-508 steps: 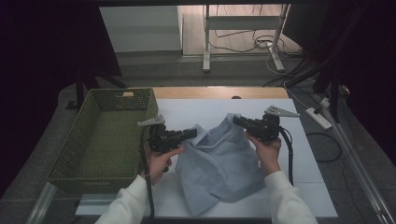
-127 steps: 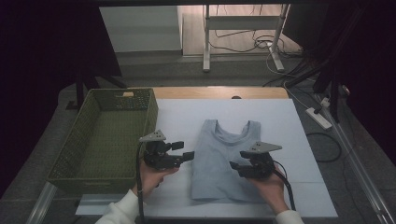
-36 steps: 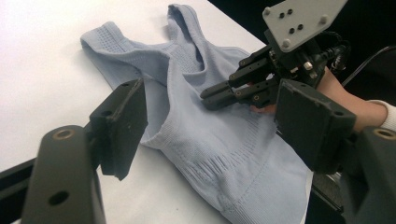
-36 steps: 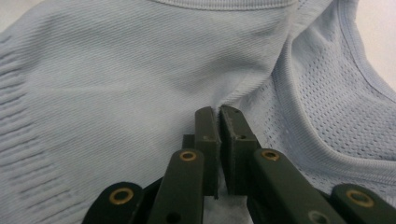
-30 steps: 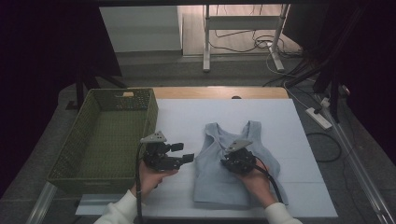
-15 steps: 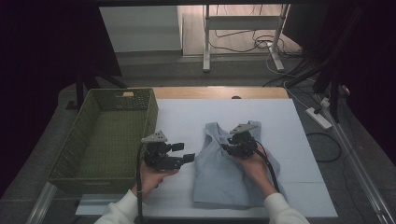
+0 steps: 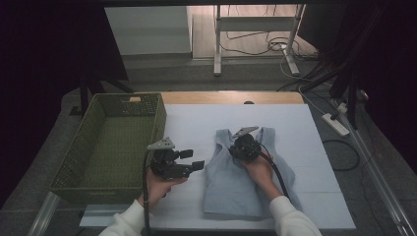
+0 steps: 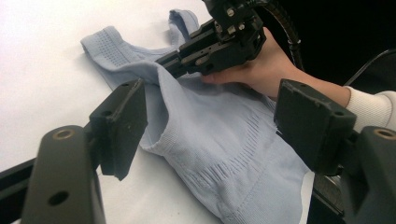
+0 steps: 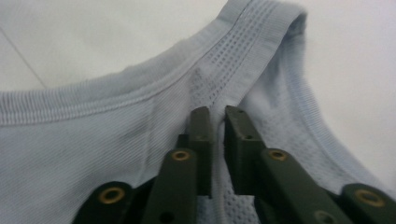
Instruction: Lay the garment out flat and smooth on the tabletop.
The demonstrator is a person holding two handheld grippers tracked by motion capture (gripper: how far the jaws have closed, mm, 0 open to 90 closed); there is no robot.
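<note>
Two fingers point(image 9: 205, 140) pinch vest point(image 9: 116, 140) mesh | high view: grip apparently hidden

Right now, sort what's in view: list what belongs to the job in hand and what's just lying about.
In the job:
- light blue tank top, flat on the table
- right tongs, jaws just closing on a fold below its neckline
- left tongs, open, beside it
- green basket

Lying about:
- power strip
- floor cables
</note>
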